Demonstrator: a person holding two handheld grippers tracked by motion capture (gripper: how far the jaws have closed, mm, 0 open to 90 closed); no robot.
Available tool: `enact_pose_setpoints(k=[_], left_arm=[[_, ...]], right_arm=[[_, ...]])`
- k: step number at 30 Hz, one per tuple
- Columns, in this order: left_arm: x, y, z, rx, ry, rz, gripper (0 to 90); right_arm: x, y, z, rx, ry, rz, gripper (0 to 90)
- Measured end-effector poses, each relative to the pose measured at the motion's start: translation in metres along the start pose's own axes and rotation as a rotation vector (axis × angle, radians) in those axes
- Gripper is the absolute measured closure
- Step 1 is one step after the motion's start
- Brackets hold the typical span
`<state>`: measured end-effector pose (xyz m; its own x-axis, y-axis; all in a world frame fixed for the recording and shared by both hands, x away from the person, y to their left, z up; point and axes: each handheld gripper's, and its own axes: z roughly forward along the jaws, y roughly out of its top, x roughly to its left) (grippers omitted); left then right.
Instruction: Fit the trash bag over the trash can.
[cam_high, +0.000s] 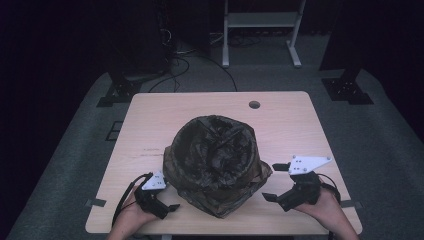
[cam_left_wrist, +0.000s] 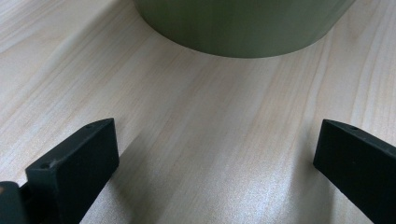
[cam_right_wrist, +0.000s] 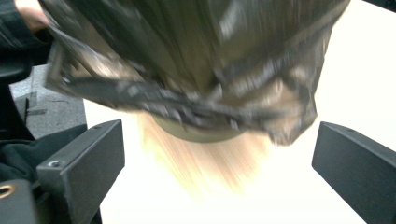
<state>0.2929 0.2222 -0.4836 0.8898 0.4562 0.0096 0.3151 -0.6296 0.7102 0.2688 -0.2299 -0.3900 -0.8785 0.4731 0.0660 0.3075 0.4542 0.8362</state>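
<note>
Both claws sit released, holding nothing, and the thing they flank is a green round bin (cam_high: 216, 197) lined with a dark plastic bag (cam_high: 216, 150), standing upright in the middle of the surface (cam_high: 150, 110). My left claw (cam_high: 167, 202) rests low at the near-left, jaws spread wide and pointing right toward the bin's base; in the left gripper view the bin's green wall (cam_left_wrist: 243, 28) curves just ahead of the jaws, bare wood between. My right claw (cam_high: 272, 181) hovers at the near-right, jaws apart and aimed left at the bag's hanging hem, which in the right gripper view droops (cam_right_wrist: 187, 107) straight in front of the jaws, blurred. I judge the right claw nearer to the bag's edge, so the hem lies ahead and slightly above it, while the left stands by to steady the bin.
</note>
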Motion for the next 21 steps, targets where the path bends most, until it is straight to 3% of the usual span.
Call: enact_pose_setpoints(k=[9, 15, 21], left_arm=[[0.000, 0.000, 0.000, 0.000, 0.000, 0.000, 0.0], [0.000, 0.000, 0.000, 0.000, 0.000, 0.000, 0.0], [0.000, 0.000, 0.000, 0.000, 0.000, 0.000, 0.0]], right_arm=[[-0.008, -0.037, 0.022, 0.035, -0.028, 0.052, 1.8], [-0.012, -0.052, 0.040, 0.073, -0.071, 0.054, 0.0], [-0.007, -0.057, 0.058, 0.130, -0.093, 0.016, 0.0]])
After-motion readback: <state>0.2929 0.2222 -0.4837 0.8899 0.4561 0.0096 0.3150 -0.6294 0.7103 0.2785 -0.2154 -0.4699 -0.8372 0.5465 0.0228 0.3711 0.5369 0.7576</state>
